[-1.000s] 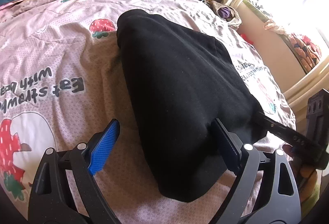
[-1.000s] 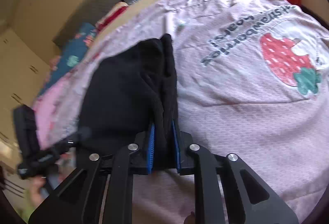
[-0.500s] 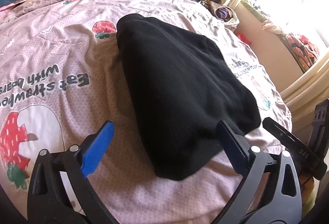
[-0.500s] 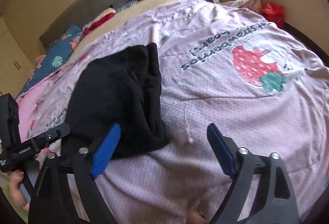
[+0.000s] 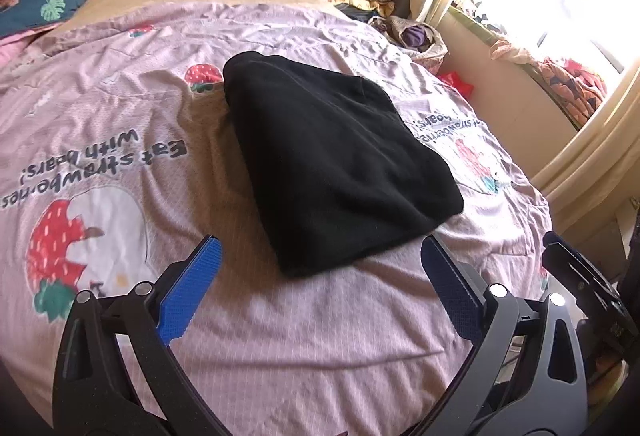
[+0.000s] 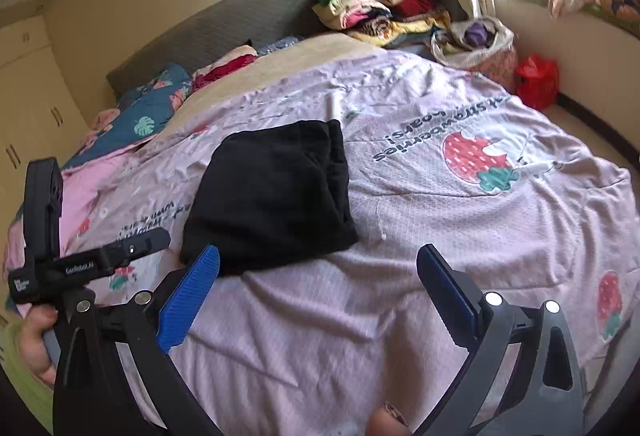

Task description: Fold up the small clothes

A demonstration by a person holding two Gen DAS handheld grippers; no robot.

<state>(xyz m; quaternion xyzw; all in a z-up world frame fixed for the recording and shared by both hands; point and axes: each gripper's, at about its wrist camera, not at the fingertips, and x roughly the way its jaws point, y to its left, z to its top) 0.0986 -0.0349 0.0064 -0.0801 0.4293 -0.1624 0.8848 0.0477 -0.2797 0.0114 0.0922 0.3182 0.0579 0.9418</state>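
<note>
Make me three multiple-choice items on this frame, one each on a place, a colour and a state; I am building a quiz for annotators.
1. Where does the black garment lie?
A. on the pink strawberry sheet
B. on the window sill
C. on the clothes pile by the headboard

2. What colour are the gripper pads?
A. red
B. blue
C. green

3. How does the right gripper stand?
A. clamped on the garment
B. shut with nothing in it
C. jaws apart, only sheet between them

Answers:
1 A, it rests flat on the printed sheet in both views.
2 B, the ribbed pads show blue in both views.
3 C, its jaws are opening, clear of the garment.
</note>
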